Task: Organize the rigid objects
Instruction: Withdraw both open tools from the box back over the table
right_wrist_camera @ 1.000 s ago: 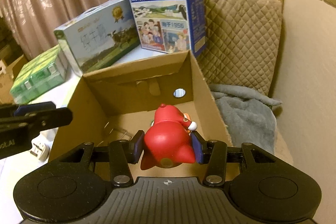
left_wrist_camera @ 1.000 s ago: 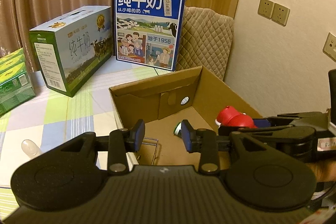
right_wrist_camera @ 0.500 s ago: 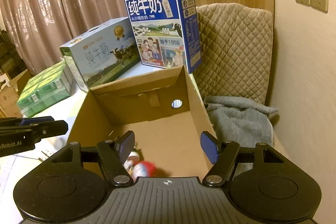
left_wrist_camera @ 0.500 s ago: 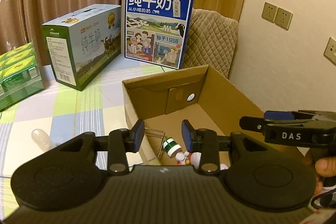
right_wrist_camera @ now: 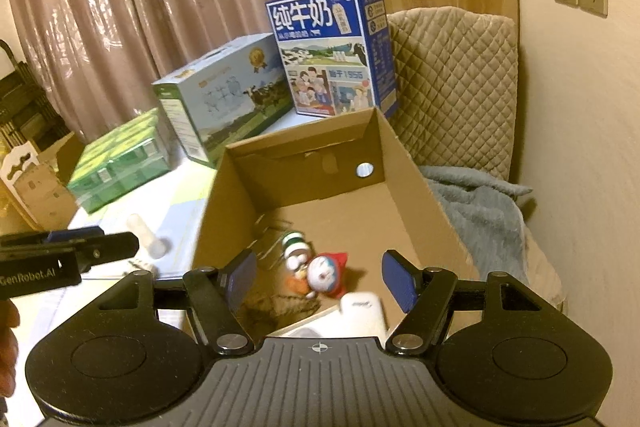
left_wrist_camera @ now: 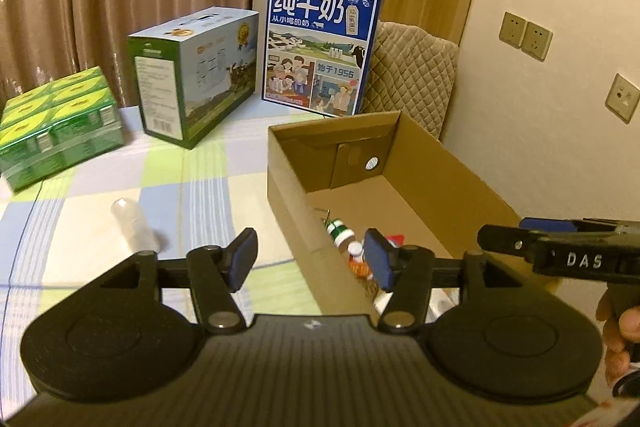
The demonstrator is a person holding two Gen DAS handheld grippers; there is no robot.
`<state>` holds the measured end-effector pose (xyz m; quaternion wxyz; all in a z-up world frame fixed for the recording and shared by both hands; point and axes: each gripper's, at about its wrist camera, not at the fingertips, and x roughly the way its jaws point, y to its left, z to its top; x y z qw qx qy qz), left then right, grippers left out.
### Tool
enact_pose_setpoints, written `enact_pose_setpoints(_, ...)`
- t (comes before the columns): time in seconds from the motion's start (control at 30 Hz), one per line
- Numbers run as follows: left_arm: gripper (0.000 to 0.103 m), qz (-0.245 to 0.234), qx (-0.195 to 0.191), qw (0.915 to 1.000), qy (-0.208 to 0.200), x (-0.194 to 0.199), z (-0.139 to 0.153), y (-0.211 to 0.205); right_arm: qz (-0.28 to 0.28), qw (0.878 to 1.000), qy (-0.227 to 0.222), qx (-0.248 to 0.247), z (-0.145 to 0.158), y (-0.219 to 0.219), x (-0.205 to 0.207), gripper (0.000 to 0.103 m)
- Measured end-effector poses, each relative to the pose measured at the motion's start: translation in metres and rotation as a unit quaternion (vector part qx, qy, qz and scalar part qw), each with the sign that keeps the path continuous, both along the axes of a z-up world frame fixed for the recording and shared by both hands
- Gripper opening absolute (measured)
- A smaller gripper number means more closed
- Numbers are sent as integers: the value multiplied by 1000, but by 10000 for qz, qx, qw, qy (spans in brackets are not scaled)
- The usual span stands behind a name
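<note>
Left wrist view: the left tool (left_wrist_camera: pixel 310 259) hangs wide apart and grips nothing, straddling the near left wall of an open cardboard box (left_wrist_camera: pixel 452 167) on a counter (left_wrist_camera: pixel 120 195) covered in a checked cloth. Behind its right finger, small items crowd the box's near corner: a green-and-white capped bottle (left_wrist_camera: pixel 338 230) and a red scrap of a toy figure (left_wrist_camera: pixel 394 239), mostly hidden by the finger and box wall. A clear plastic bottle (left_wrist_camera: pixel 130 223) lies on the cloth left of the box, blurred. At the back stand a blue milk carton (left_wrist_camera: pixel 320 47), a green-and-white milk case (left_wrist_camera: pixel 194 75) and a green shrink-wrapped pack (left_wrist_camera: pixel 56 127). The right tool (left_wrist_camera: pixel 560 251) enters from the right edge, seen side-on and cut off, over the box's right wall.

Right wrist view: the right tool (right_wrist_camera: pixel 322 277) is spread wide and empty above the near end of the cardboard box (right_wrist_camera: pixel 416 187). On the box floor between its fingers lies the toy figure (right_wrist_camera: pixel 326 273), round-faced with a red hood, blurred, touching the capped bottle (right_wrist_camera: pixel 294 245) and an orange item too smeared to identify. A white object (right_wrist_camera: pixel 360 311) below is partly cut off by the tool body. The left tool (right_wrist_camera: pixel 68 255) pokes in from the left, over the counter (right_wrist_camera: pixel 176 211), near the clear plastic bottle (right_wrist_camera: pixel 150 237). A grey blanket (right_wrist_camera: pixel 480 211) lies right of the box.
</note>
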<state>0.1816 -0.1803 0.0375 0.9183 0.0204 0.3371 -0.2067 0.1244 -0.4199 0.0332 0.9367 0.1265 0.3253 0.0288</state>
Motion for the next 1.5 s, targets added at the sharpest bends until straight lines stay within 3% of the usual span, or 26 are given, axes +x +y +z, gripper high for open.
enact_pose_setpoints(0.37, 82, 438, -141, 9989, 36, -67, 5, 66, 204, 9997, -43, -108, 8, 52, -63, 67)
enact_pose_setpoints(0.57, 90, 588, 49, 9982, -51, -94, 7, 99, 267, 9996, -73, 12, 10, 73, -86, 68)
enact_pose_setpoints(1.0, 93, 1123, 210, 9934, 88, -118, -2, 152, 557, 9984, 10, 127, 3, 113, -101, 69)
enact_pose_setpoints(1.5, 93, 1241, 229, 9919, 111, -118, -6, 171, 771, 9970, 50, 55, -2, 143, -93, 69)
